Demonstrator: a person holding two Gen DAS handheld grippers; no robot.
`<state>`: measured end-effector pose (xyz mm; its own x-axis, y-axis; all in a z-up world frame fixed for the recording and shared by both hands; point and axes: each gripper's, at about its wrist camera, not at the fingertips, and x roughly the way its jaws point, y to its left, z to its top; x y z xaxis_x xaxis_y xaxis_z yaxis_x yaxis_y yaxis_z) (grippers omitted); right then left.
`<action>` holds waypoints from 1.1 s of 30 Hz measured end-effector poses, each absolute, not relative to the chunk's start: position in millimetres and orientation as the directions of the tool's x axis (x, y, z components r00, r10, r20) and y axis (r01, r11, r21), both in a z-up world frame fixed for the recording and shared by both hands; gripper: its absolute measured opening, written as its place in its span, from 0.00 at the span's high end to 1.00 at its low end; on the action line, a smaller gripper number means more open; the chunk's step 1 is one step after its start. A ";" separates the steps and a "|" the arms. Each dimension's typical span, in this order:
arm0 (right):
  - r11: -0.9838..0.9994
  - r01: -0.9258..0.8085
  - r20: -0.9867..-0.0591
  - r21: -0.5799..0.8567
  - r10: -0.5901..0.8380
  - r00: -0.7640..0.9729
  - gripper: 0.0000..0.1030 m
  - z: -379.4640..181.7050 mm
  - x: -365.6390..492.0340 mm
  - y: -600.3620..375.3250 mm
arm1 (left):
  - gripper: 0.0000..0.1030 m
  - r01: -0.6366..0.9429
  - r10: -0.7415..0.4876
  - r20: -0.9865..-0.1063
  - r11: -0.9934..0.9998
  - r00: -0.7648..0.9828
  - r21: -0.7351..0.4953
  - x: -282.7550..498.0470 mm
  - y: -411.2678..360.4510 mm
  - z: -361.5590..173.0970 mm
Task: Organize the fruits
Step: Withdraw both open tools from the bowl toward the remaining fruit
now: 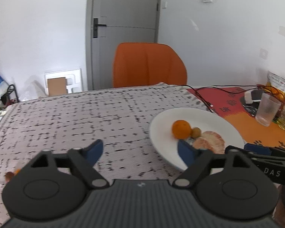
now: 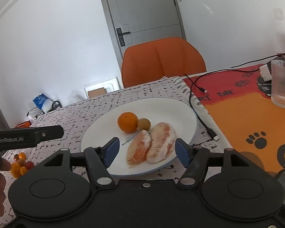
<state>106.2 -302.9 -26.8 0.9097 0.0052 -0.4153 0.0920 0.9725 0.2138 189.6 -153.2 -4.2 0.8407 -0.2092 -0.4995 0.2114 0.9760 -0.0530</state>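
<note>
Fruit sits on a white plate (image 2: 188,114) near the patterned cloth's right edge: an orange (image 2: 127,122), a small brown fruit (image 2: 144,124) touching it, and two peeled pomelo segments (image 2: 152,145). The right gripper (image 2: 147,151), jaws wide and empty, frames the segments; these look soft and easily torn, best held lightly across the middle. The left gripper (image 1: 139,151) hovers wide open. Only the right view shows cherry tomatoes (image 2: 20,164) off the plate, toward the cloth's near-left corner.
</note>
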 end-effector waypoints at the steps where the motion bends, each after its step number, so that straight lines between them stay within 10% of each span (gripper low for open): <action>1: 0.973 0.088 -0.412 0.213 0.008 0.911 0.31 -26.1 106.2 -301.4 | 0.14 0.206 -0.204 -0.498 0.977 0.843 -0.052 188.5 -149.6 -3.4; 10: 0.975 0.049 -0.378 0.218 0.038 0.925 0.00 -19.7 105.2 -286.1 | 0.11 0.107 -0.138 -0.549 0.990 0.824 -0.089 181.8 -113.6 -3.4; 33: 0.979 -0.051 -0.386 0.199 0.126 0.914 0.00 -11.0 107.7 -231.1 | 0.00 0.070 -0.140 -0.503 0.985 0.853 -0.157 142.0 -45.4 3.3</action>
